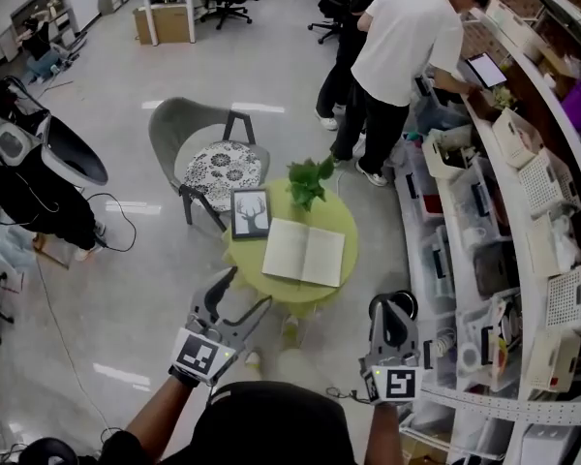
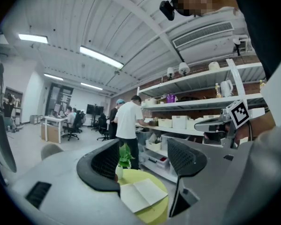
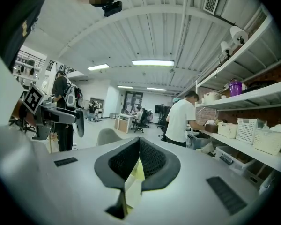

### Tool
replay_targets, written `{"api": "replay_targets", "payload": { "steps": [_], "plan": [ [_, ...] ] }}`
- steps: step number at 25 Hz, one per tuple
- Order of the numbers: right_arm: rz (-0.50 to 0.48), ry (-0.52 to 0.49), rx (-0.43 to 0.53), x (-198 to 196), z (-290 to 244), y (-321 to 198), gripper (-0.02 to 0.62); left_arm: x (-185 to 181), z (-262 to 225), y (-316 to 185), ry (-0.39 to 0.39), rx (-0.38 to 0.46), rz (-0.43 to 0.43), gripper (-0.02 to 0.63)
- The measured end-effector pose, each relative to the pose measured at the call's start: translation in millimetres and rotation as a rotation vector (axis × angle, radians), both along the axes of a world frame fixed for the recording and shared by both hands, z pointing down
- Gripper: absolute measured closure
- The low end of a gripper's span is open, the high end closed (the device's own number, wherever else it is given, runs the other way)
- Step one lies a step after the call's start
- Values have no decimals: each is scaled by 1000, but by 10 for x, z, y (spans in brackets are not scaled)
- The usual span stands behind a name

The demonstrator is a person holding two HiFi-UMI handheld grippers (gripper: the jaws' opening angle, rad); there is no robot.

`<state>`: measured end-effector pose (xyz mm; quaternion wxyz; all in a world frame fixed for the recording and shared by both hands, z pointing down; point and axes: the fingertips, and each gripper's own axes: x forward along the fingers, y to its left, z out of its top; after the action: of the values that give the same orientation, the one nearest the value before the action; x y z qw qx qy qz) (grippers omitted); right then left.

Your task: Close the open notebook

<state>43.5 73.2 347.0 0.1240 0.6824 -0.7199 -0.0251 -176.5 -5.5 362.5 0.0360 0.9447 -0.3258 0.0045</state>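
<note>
Left tool was held jaws apart, right tool jaws together, both short of the open notebook; the potted plant beside it could likely be knocked by an overlong reach.

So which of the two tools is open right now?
The left tool: its jaws are spread wide, with the open notebook showing between them in its own view. The right tool has its jaws closed together.
</note>
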Motion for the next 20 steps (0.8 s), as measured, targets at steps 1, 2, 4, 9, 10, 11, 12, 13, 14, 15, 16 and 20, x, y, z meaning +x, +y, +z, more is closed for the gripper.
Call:
{"api": "replay_targets", "payload": {
  "steps": [1, 2, 4, 9, 10, 11, 12, 13, 14, 15, 16, 20],
  "plan": [
    [-7, -2, 5, 58, 1, -93, 594, 46, 5, -67, -4, -2, -8, 273],
    [-15, -3, 13, 116, -2, -190, 594, 99, 17, -134, -10, -5, -13, 275],
    [-27, 1, 25, 254, -6, -378, 594, 225, 65, -264, -32, -11, -16, 278],
    [-32, 30, 21, 711, 36, -783, 594, 541, 130, -579, -92, -30, -25, 281],
    [-35, 31, 17, 789, 46, -858, 594, 596, 119, -646, -92, -38, -34, 281],
    [-39, 29, 15, 858, 54, -930, 594, 650, 116, -706, -92, -44, -41, 282],
    [-45, 26, 17, 917, 58, -998, 594, 704, 125, -756, -95, -48, -47, 282],
    [-52, 23, 20, 971, 70, -1063, 594, 755, 148, -796, -101, -53, -53, 284],
    [-58, 20, 21, 1022, 92, -1124, 594, 803, 179, -833, -107, -60, -58, 284],
    [-64, 15, 20, 1072, 123, -1182, 594, 850, 210, -870, -112, -70, -64, 284],
    [-69, 8, 18, 1118, 155, -1236, 594, 896, 237, -907, -113, -80, -69, 285],
    [-106, -4, 7, 1220, 276, -1430, 594, 1044, 321, -1035, -98, -98, -94, 285]
  ]
}}
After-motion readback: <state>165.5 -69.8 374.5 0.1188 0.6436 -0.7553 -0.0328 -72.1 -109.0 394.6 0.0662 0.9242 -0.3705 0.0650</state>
